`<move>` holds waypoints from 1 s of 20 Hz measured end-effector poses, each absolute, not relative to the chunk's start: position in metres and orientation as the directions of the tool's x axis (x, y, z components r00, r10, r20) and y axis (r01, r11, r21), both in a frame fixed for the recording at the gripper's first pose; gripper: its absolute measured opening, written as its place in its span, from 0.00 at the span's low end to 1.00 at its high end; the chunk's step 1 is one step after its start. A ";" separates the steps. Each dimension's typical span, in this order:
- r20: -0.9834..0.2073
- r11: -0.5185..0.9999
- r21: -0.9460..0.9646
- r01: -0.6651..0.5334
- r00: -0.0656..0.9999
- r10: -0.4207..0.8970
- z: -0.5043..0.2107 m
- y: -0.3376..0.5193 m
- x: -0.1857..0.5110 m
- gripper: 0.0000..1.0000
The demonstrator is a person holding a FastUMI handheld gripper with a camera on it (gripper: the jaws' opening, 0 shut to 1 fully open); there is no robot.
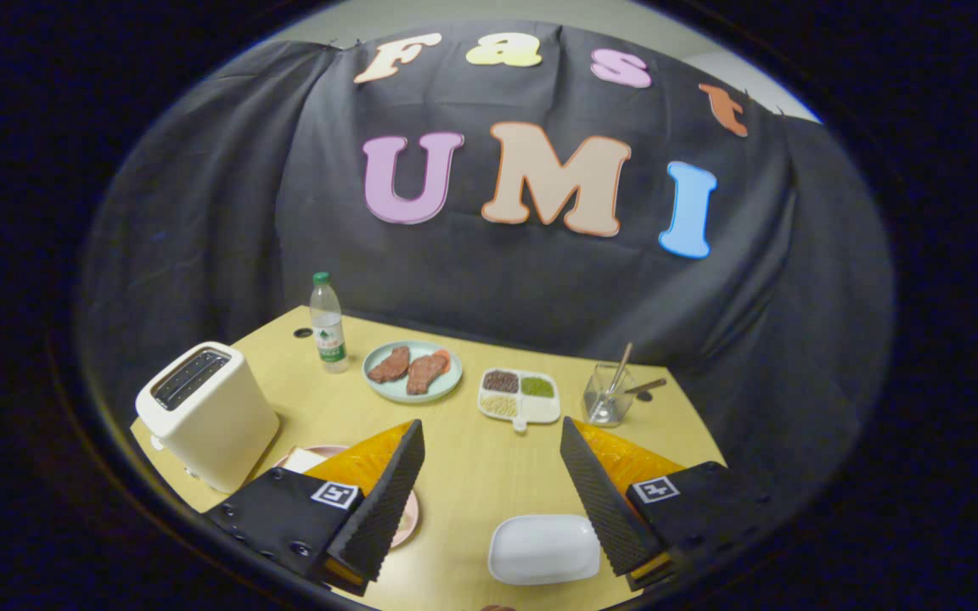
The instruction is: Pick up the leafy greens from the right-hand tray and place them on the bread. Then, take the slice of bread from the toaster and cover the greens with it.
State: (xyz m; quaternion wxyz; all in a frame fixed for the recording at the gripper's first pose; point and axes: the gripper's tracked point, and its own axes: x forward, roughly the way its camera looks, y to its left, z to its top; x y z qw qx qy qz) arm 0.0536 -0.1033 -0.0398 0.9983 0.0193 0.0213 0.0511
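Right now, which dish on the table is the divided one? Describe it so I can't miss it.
On the yellow table, look beyond the open gripper, between the blue plate of meat and the clear utensil holder. The white sectioned dish is the one with small compartments of differently coloured fillings.

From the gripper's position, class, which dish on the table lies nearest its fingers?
The white tray, lying between the open gripper's fingers beside the right one. The pale green plate of meat and the white divided dish sit farther ahead, beyond the fingertips.

Claw (493,492): two wedge-shaped fingers with ribbed inner pads, black screw-fastened mounts, each bearing a square black-and-white marker tag.
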 end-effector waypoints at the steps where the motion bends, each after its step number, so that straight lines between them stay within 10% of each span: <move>1: 0.013 0.995 0.052 -0.080 0.997 0.079 -0.027 -0.110 0.052 1.00; 20: 0.195 1.000 0.020 -0.017 0.981 0.012 0.015 -0.163 -0.010 1.00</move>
